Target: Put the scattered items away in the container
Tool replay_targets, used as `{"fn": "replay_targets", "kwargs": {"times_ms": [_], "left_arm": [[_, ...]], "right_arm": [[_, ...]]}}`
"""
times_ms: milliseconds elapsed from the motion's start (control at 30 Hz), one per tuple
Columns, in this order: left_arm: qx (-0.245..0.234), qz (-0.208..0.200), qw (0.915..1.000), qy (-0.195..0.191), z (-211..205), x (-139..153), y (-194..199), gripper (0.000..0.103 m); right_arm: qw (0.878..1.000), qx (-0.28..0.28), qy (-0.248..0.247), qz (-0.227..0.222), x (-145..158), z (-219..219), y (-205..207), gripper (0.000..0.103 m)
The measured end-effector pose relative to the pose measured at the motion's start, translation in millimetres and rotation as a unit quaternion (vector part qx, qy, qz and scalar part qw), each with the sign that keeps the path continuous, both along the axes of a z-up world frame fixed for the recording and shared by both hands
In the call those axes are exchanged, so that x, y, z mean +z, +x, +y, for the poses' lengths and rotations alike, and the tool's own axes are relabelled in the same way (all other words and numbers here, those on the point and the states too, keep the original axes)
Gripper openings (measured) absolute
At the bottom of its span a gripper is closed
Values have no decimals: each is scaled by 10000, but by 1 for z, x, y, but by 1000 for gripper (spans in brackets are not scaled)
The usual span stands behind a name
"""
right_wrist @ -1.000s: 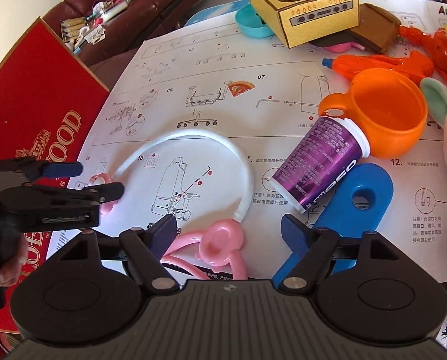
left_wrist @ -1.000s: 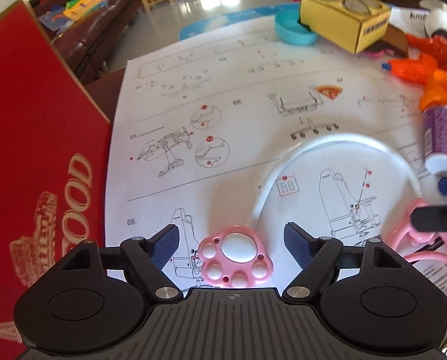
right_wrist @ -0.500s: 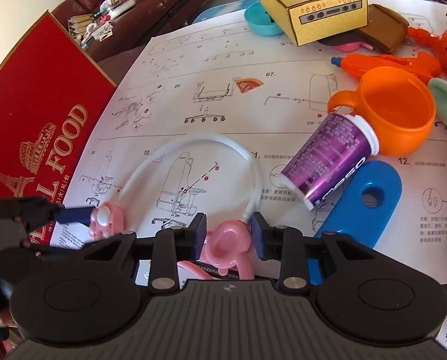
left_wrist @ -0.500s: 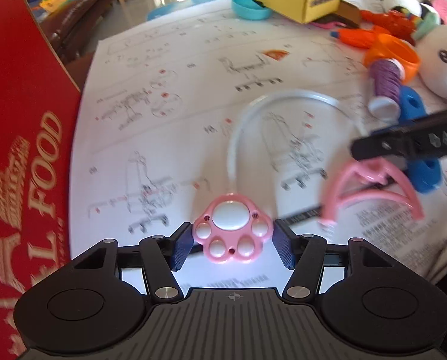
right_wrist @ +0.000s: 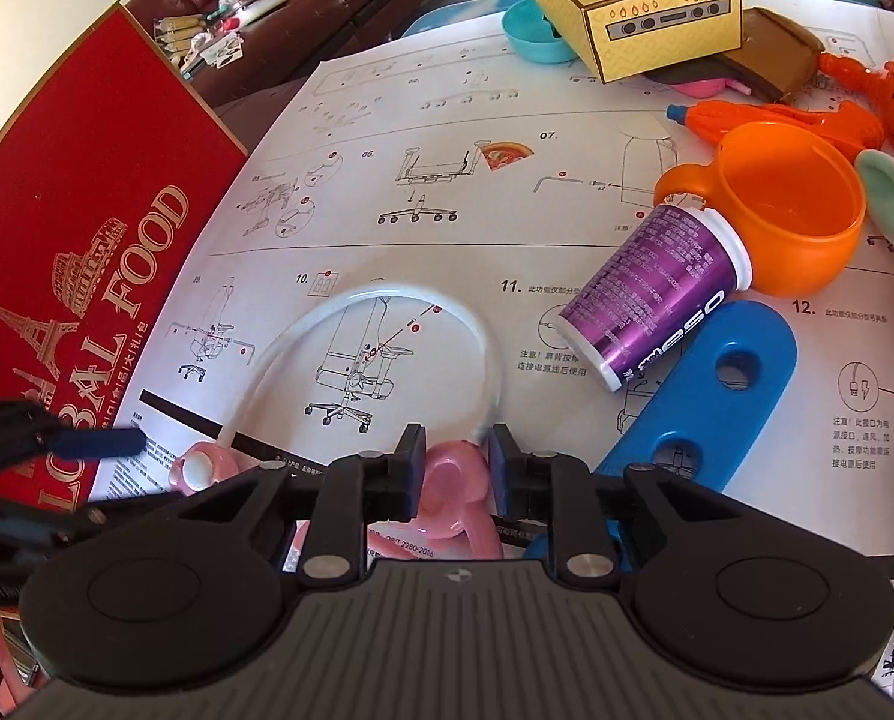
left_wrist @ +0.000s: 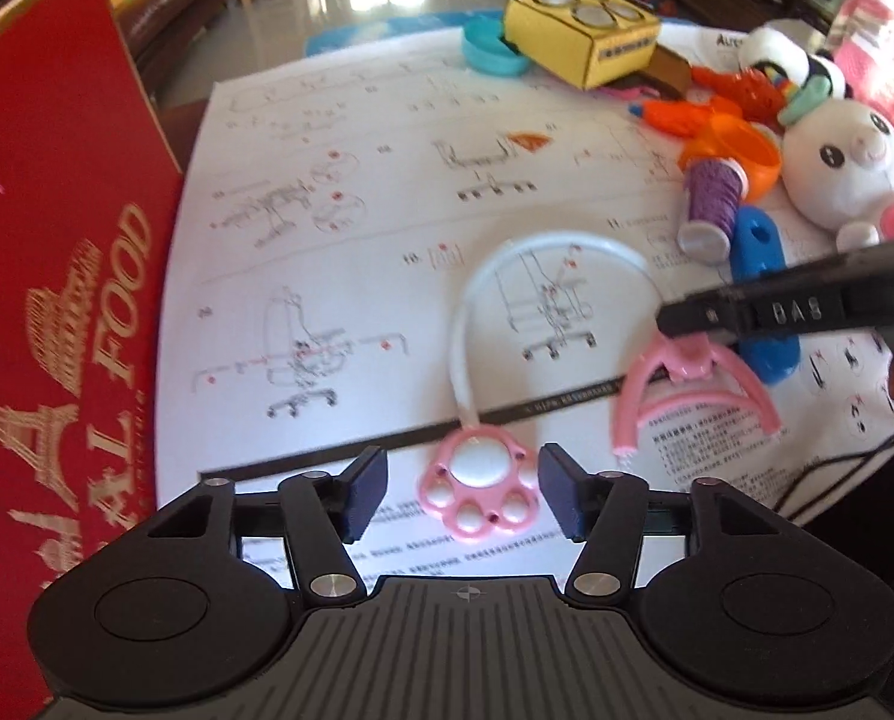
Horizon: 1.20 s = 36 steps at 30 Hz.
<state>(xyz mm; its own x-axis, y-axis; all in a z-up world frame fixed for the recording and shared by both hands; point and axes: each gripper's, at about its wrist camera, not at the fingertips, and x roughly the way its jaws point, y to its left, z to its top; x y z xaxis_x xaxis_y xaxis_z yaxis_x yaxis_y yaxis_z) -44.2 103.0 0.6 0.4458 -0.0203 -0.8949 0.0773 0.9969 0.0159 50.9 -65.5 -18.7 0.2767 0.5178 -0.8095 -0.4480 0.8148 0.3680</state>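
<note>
Scattered toys lie on a big white instruction sheet (right_wrist: 387, 120) spread over the surface, its chair-assembly diagrams numbered "06.", "07.", "10.", "11." and "12." with small Chinese text beside them. At the near edge lies a toy with a pink paw-shaped end (left_wrist: 478, 492) joined by a curved white tube (left_wrist: 543, 246) to a pink piece (right_wrist: 447, 495) at its other end. The left tongs (left_wrist: 462, 495) stand apart and are opening, their blue pads on either side of the paw without touching it. The right tongs (right_wrist: 452, 468) are closing on the pink piece, pads pressed against both its sides. At the left stands a red box (right_wrist: 75, 276) with gold lettering, of which "FOOD" and part of a word ending "BAL" can be read, plus drawings of a tower and an arena. To the right a purple bottle (right_wrist: 657, 294) lies on its side with white letters that seem to read "meso"; its top touches an orange cup (right_wrist: 789, 210), and a blue plastic piece with holes (right_wrist: 717, 396) lies just beside it. Farther back sit a yellow cardboard toy stove (right_wrist: 639, 6), a teal bowl (right_wrist: 531, 39), and a white plush animal (left_wrist: 843, 162) at the right edge. A printed line under the right tongs is partly hidden.
</note>
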Motion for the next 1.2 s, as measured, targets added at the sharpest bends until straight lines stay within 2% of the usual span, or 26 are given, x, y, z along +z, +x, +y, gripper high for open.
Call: {"fn": "replay_targets", "kwargs": {"times_ms": [133,333,367,400,433,467,500,533,633,767,933,1000,1200], "left_arm": [[110,49,9996,237,0,-5,23,72],[-4,472,9973,557,-17,-35,48,69],[-16,529,9970,565,-19,-39,49,66],[-15,478,9972,571,-21,-39,49,61],[-57,447,9974,565,-24,-38,48,48],[-119,421,9978,498,-26,-38,47,18],[-161,385,9981,453,-28,-38,45,8],[-214,306,9981,498,-31,-38,42,6],[-223,7,9984,515,-34,-40,32,4],[26,-393,9992,90,-22,-42,20,3],[195,-570,9978,-262,-11,-44,13,2],[160,-565,9979,-276,-11,-44,13,3],[24,-567,9982,-185,-12,-44,12,4]], "right_arm": [[10000,44,7,-19,0,-1,0,26],[10000,34,18,12,-1,-5,-1,25],[10000,23,34,21,-1,-7,-1,25],[10000,14,44,30,-1,-7,-1,25],[10000,5,65,33,-1,-8,-1,25],[10000,-4,82,38,-1,-9,-1,25],[10000,-14,88,44,-2,-9,-1,25],[9999,-21,93,55,-1,-8,-1,26],[9997,-77,171,149,-1,-8,0,33],[9990,-126,326,283,-3,-8,2,35],[9985,-169,430,306,-4,-3,6,35],[9990,-261,305,204,-2,0,9,32],[9986,-189,-371,-334,1,23,14,35]]}}
